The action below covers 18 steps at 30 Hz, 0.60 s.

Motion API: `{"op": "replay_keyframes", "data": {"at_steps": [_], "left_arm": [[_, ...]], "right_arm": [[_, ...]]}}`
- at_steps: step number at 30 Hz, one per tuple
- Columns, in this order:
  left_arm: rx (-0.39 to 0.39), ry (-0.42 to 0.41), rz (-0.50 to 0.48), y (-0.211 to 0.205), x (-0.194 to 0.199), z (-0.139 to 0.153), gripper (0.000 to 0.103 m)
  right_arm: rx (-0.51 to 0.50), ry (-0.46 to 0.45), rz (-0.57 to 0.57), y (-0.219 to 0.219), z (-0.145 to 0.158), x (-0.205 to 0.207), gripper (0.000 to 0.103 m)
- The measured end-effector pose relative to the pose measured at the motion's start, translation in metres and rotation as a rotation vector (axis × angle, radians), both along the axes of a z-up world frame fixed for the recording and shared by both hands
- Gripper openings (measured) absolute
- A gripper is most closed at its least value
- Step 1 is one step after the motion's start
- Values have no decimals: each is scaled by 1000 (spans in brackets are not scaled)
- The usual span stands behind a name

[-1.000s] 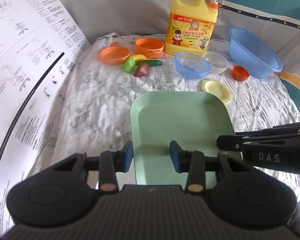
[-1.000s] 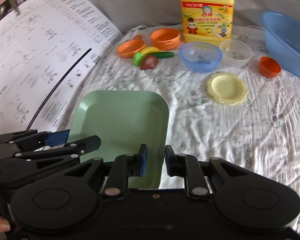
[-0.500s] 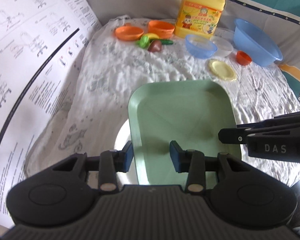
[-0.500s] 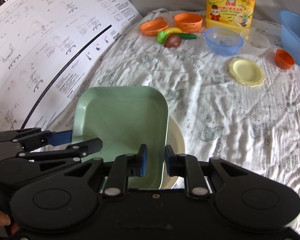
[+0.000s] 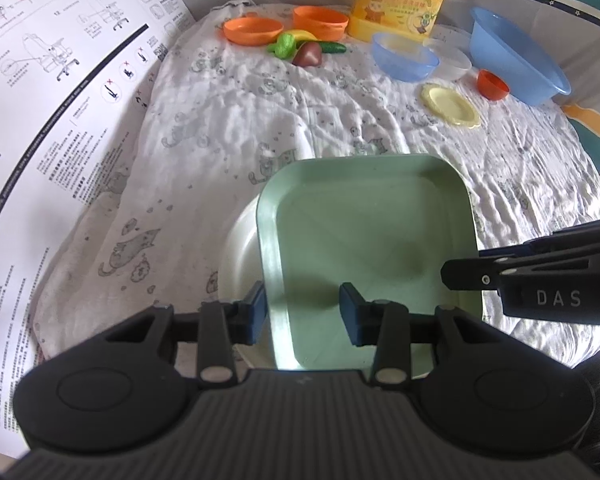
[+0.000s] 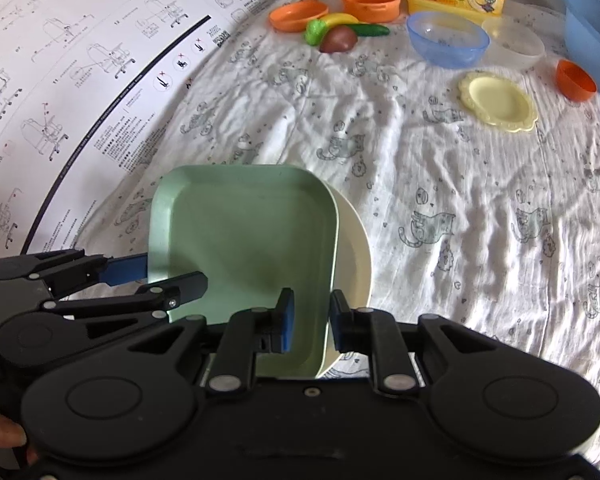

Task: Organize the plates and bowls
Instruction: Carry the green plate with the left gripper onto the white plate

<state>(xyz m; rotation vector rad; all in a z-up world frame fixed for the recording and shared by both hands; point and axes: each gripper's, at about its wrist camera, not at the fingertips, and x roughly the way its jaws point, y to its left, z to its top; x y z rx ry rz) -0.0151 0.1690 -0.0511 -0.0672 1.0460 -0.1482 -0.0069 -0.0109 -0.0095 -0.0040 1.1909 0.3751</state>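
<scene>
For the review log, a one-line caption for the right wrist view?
Right gripper and left gripper straddle opposite rims of a green square plate above a cream round plate.
</scene>
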Motion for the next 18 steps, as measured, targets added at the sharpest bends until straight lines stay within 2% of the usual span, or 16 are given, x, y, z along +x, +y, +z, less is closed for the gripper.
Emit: {"op": "replay_keyframes", "data": {"at_steps": [14, 15, 17, 18], "left_arm": [[17, 22, -5, -2, 11, -11, 40], [17, 19, -6, -2, 11, -11, 44], [23, 9, -4, -2, 10, -9, 63], [35, -8, -1, -3, 9, -6, 66]], "right_arm": [[2, 59, -13, 2, -16, 9, 23], [5, 58, -15, 1, -15, 10, 29], [9, 50, -19, 0, -13, 10, 40], [20, 43, -17, -1, -10, 10, 46]]}}
